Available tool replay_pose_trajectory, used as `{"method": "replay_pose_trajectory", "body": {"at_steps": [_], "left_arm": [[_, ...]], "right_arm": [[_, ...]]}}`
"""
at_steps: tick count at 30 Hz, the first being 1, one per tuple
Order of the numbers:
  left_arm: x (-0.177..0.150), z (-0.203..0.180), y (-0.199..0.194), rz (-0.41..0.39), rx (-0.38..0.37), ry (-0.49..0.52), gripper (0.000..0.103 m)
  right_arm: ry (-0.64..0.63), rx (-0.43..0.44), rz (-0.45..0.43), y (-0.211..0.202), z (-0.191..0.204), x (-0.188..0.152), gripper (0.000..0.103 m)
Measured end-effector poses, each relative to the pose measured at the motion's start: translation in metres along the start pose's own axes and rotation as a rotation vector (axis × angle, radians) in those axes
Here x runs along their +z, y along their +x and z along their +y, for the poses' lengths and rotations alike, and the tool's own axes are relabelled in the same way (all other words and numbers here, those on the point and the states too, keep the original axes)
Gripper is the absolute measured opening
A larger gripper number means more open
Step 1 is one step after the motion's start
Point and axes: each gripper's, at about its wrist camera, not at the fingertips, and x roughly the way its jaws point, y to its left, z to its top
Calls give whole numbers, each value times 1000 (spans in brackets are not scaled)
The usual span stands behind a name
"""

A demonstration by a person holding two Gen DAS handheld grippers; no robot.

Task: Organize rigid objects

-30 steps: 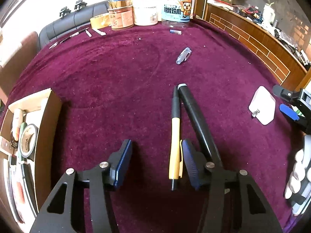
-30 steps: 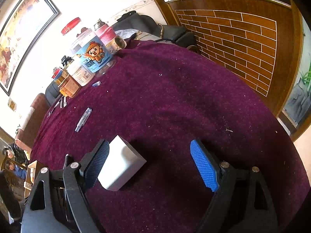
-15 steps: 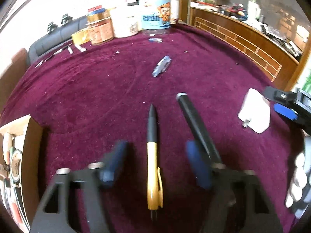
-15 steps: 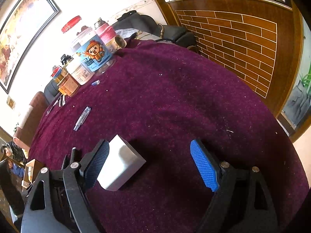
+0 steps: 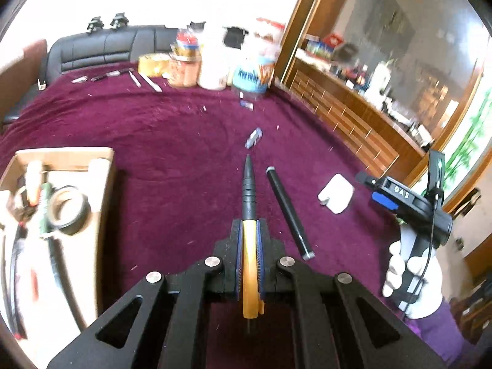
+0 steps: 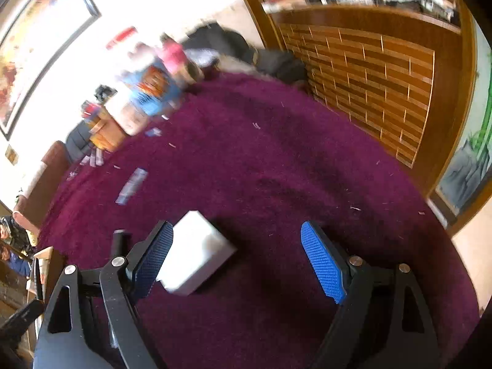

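A maroon-covered bench (image 5: pixel 172 141) carries a cardboard box (image 5: pixel 101 190) at its left edge. The left claw (image 5: pixel 249 246) is clamped on a yellow-and-black pen (image 5: pixel 249 215), held above the cloth. The right claw (image 6: pixel 236 261) stands wide apart over a white block (image 6: pixel 196 252). A black tube (image 5: pixel 289 212) lies between pen and block.

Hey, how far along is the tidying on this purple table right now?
Partly done. The cardboard box already holds a tape roll and other bits. In hand: the left claw is shut on the yellow pen. Left on the cloth: the black pen, the white charger by the open right claw, and a small clear item.
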Motion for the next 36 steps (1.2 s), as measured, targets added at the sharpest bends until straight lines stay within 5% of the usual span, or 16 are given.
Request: {"method": "replay_pose_trajectory", "body": {"at_steps": [5,9,15,22,36], "left_arm": [[-13,27,-55,-85,-50,-53,6],[-24,50,-86,-138,-47,-108,6],[-44,88,-118,-169,36,-166,6],[-70,136,-117,-138,116,-272,6],[-87,187,-66,28,144,-399,6]], "right_arm": [[-205,128,67,-13,66,-20,86],[-306,114,168,17,102,-37,85],[-378,7,300,68,127,-55,49],[-433,-62,270,61,124,-62,13],[-344,200,294,14,161,-60,12]]}}
